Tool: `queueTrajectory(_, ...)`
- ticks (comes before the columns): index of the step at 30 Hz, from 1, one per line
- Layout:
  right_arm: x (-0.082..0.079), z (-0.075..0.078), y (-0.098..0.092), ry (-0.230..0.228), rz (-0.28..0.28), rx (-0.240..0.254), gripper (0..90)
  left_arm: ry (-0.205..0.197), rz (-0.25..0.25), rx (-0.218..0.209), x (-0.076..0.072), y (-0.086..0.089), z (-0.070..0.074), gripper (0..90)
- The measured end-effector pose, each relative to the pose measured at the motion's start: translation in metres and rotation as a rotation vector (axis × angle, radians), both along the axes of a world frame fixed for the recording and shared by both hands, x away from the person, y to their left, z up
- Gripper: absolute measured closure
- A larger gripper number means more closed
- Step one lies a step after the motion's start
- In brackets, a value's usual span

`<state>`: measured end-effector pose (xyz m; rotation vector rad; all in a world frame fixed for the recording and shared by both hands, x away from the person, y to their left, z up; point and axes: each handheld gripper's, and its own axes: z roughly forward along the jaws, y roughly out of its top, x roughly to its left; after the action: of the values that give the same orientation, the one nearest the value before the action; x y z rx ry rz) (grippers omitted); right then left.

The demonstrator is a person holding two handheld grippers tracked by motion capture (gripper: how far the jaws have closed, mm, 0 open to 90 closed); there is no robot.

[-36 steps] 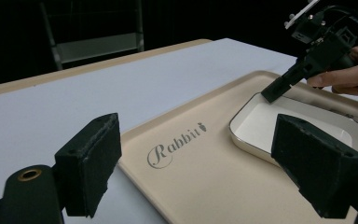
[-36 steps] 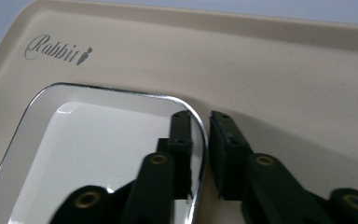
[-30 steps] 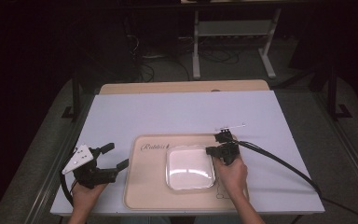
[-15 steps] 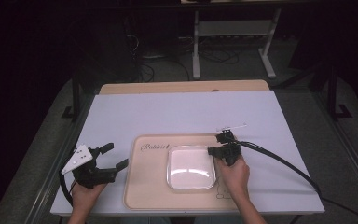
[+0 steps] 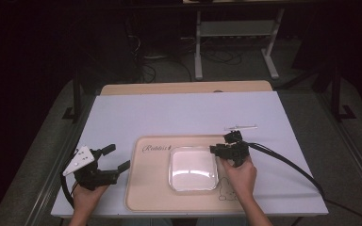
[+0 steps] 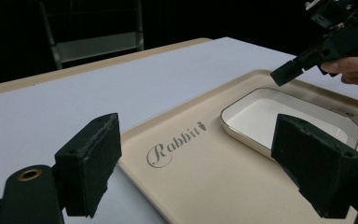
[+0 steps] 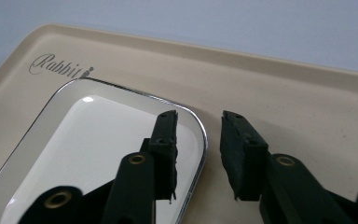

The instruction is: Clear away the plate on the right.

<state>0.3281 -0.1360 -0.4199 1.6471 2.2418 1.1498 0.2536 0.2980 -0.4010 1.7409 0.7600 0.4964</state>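
Right fingers: two black padded fingers (image 7: 168, 140) of the right gripper (image 7: 198, 149) stand partly apart, having just been opening — the dish's right rim lies between them, neither pad pressing on it.
Right gripper, position: at the dish's upper right corner in the high view (image 5: 218, 149), held by the person's right hand (image 5: 239, 175), black cable trailing off to the right.
Left fingers: black padded fingers (image 6: 91, 168) of the left gripper (image 6: 200, 172) spread wide, nothing between them.
Left gripper, position: over the white tabletop (image 5: 179, 113) just left of the tray (image 5: 115, 162), well apart from the dish, grey three-cornered plate on top.
Dish: shallow white rounded-square dish with a shiny metal rim (image 5: 193, 168) — flat on the tray, right of centre.
Tray: beige rectangular plastic tray (image 5: 148, 188) lettered "Rabbit", at the near edge of the tabletop.
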Motion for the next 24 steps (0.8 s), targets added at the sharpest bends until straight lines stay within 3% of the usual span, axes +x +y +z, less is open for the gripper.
queueTrajectory(4, -0.004, 0.002, -0.005, -0.037, 0.012, 0.003, 58.7, 0.001, 0.001, -0.001, 0.000, 0.000, 0.000, 15.4)
queueTrajectory(5, -0.007, 0.003, -0.008, -0.072, 0.028, -0.001, 56.0, 0.001, 0.001, -0.001, 0.000, 0.000, 0.000, 15.4)
queueTrajectory(11, -0.013, 0.007, -0.018, -0.134, 0.047, 0.017, 48.9, 0.006, -0.002, 0.006, 0.001, -0.002, -0.001, 15.4)
queueTrajectory(16, -0.020, 0.011, -0.031, -0.214, 0.060, 0.008, 42.1, 0.010, -0.006, 0.013, 0.002, -0.003, -0.002, 15.4)
queueTrajectory(19, -0.022, 0.012, -0.036, -0.225, 0.059, 0.012, 40.1, 0.015, -0.005, 0.013, 0.002, -0.004, -0.002, 15.4)
queueTrajectory(21, -0.027, 0.014, -0.042, -0.267, 0.074, -0.007, 37.3, 0.017, -0.008, 0.018, 0.002, -0.005, -0.003, 15.4)
queueTrajectory(22, -0.027, 0.014, -0.042, -0.267, 0.074, -0.007, 37.3, 0.017, -0.008, 0.018, 0.002, -0.005, -0.003, 15.4)
queueTrajectory(23, -0.030, 0.016, -0.046, -0.302, 0.084, -0.017, 34.6, 0.019, -0.009, 0.017, 0.002, -0.006, -0.003, 15.4)
queueTrajectory(24, -0.030, 0.016, -0.046, -0.302, 0.084, -0.017, 34.6, 0.020, -0.009, 0.017, 0.002, -0.006, -0.003, 15.4)
